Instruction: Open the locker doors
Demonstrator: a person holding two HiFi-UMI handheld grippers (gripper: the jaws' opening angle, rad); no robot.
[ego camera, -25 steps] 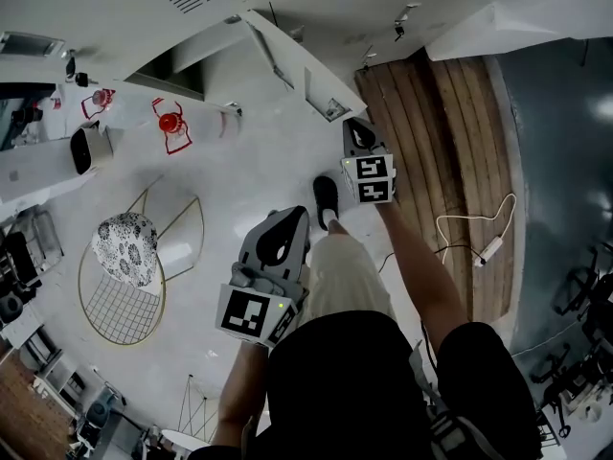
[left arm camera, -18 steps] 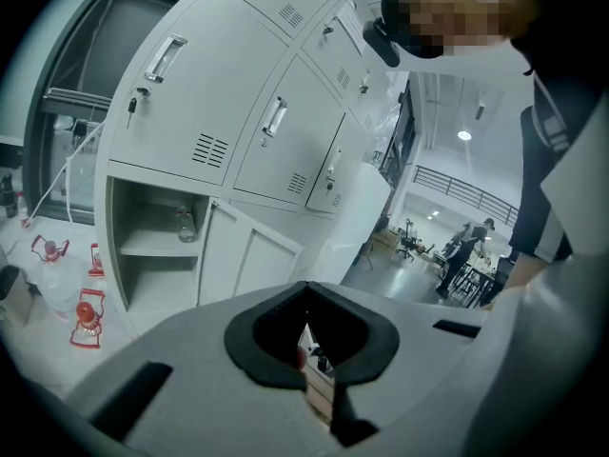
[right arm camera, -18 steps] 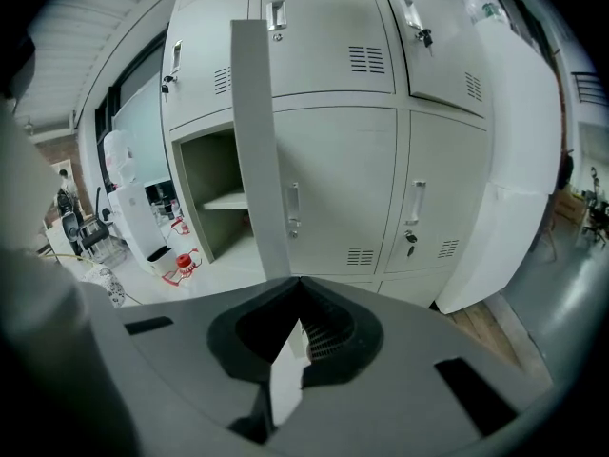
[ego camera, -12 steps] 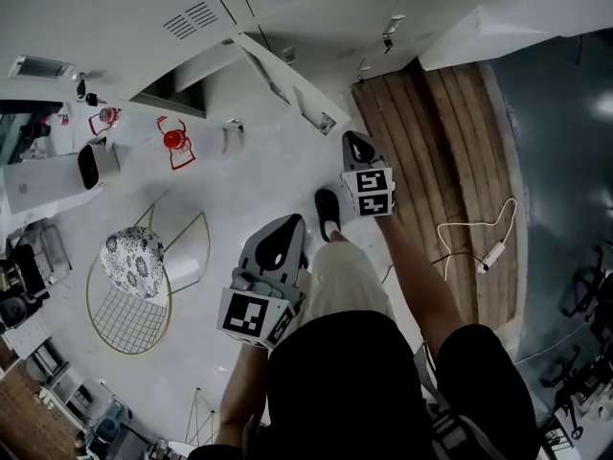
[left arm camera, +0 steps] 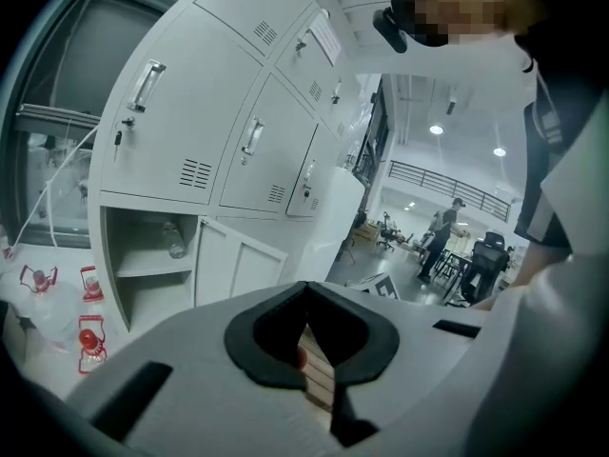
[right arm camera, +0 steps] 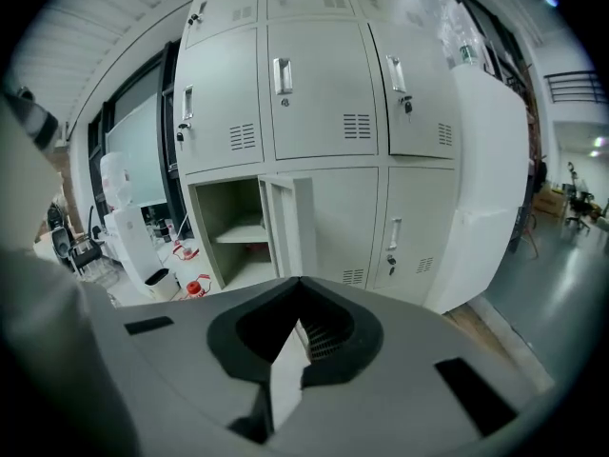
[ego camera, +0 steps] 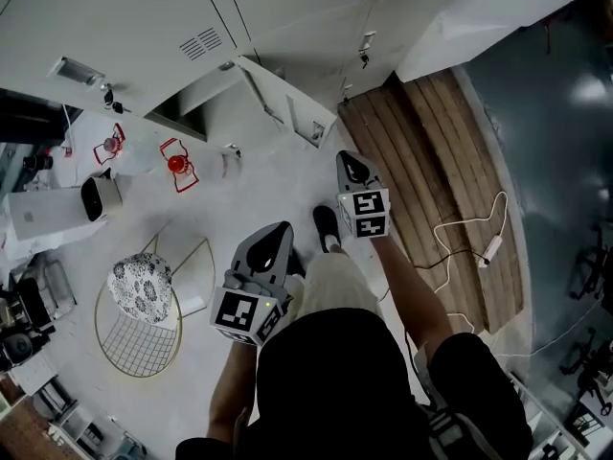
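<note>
Where the lockers (ego camera: 287, 8) stand: at 12 o'clock from the person in the head view, well apart from both grippers; the right gripper view faces the bank nearly square on.
Door already open: the lower-left door (right arm camera: 285, 225), swung out beside its bare compartment (right arm camera: 233, 227).
Doors shut: every other door in view, among them the lower-right door (right arm camera: 419, 227), at about 1 o'clock from the right gripper's tips.
Left gripper (ego camera: 280, 228): jaws together, nothing between them, held at 7 o'clock from the right one.
Right gripper (ego camera: 347, 157): jaws together, empty, the nearer to the bank, pointing toward 12 o'clock.
Handling, as a guess: thin sheet-metal doors, stiff and light, swinging on side hinges; the painted faces look smooth and probably slippery.
Where to take hold: the upright handle (right arm camera: 394, 231) at the door's free edge, jaws spread first, then closed across its bar, pulling along the hinge arc.
Risk: the lock (right arm camera: 390, 260) under the handle may hold the door fast.
</note>
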